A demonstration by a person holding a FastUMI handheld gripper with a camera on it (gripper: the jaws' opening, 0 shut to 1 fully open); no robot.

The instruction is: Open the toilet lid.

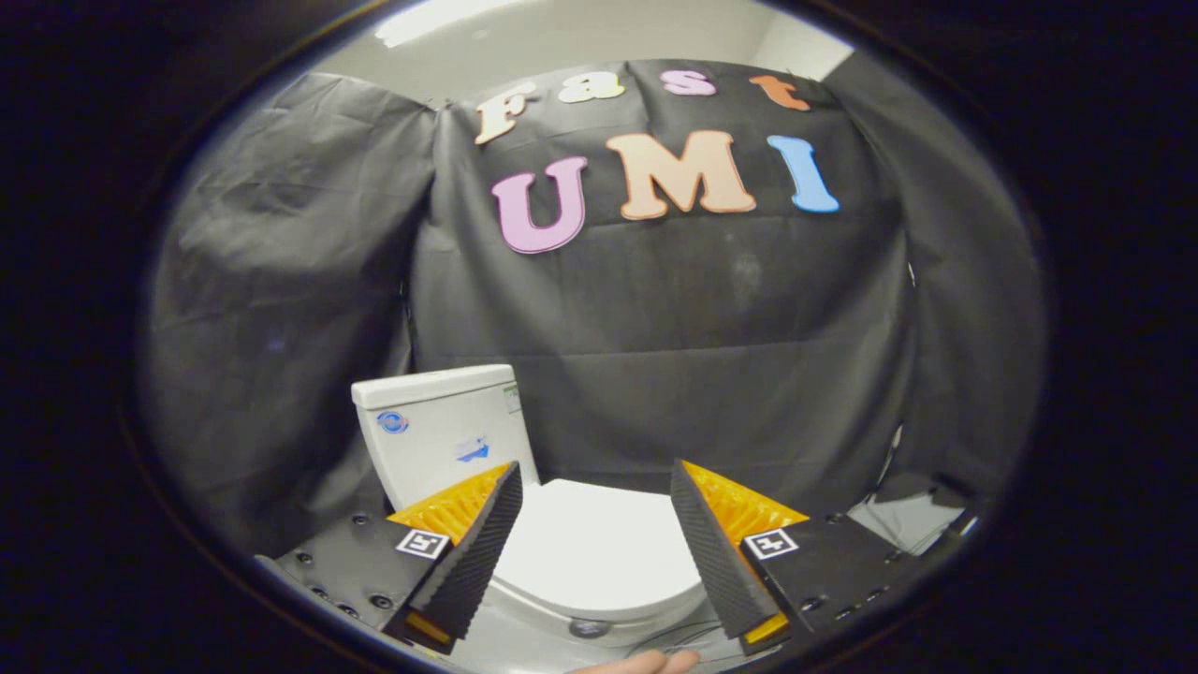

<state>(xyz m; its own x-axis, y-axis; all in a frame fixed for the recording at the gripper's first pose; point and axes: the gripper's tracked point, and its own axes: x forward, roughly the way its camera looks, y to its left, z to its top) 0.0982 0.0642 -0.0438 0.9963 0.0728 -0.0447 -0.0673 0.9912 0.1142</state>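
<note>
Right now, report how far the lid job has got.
Done: nothing; the lid lies flat and shut on the bowl, in front of the tank. In hand: the gripper hangs open above the lid, fingers spread to either side, touching nothing. Left: reach the lid's front edge, catch it and swing it up toward the tank.

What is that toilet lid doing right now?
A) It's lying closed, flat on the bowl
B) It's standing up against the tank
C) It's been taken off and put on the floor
A: the toilet lid lies flat and closed ahead of the open gripper, whose fingers frame it without touching; the tank stands behind.
</note>
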